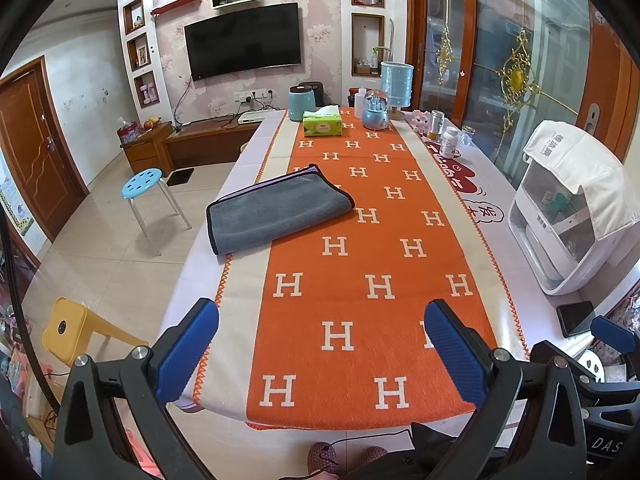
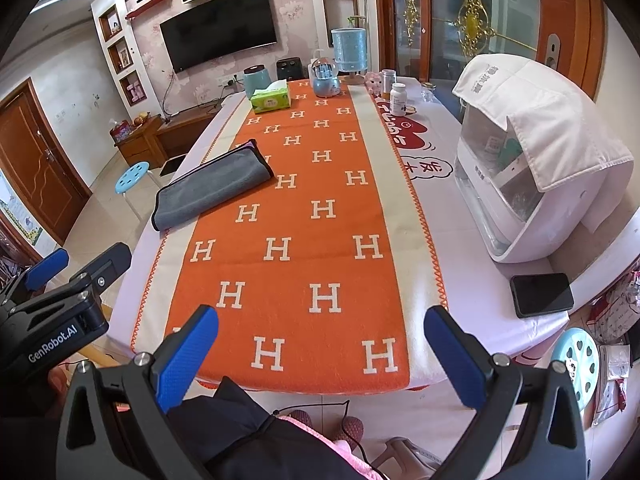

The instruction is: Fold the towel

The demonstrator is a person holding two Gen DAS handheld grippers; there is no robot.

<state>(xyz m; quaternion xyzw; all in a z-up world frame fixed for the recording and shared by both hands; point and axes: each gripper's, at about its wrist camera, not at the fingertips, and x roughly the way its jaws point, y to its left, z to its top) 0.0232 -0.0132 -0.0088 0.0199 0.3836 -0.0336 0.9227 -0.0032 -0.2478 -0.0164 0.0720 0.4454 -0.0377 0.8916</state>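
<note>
towel [image 1: 276, 210] lies folded on the surface [image 1: 492, 200], at about ten o'clock from our left gripper [image 1: 322, 348] and well apart from both tools; in the right wrist view the towel [image 2: 212, 186] sits near the surface's left edge, half on the orange runner [image 2: 304, 240]. it is grey with a dark border and a lilac underside peeking out at the far edge.

our left gripper has its jaws spread wide with nothing between them, and our right gripper [image 2: 322, 350] is the same, wide and empty, both hanging over the near end of the runner.

we judge the fold looks largely done. if another fold is wanted, we should reach both tools to the two near corners together, pinch only the top layers, lift low and lay the cloth over evenly so the borders line up, watching it does not slide off the left edge.

by count we see one towel, two grippers, one tissue box [image 1: 322, 122], one phone [image 2: 542, 294], one white appliance [image 2: 532, 168] and one pill bottle [image 2: 398, 98].
</note>
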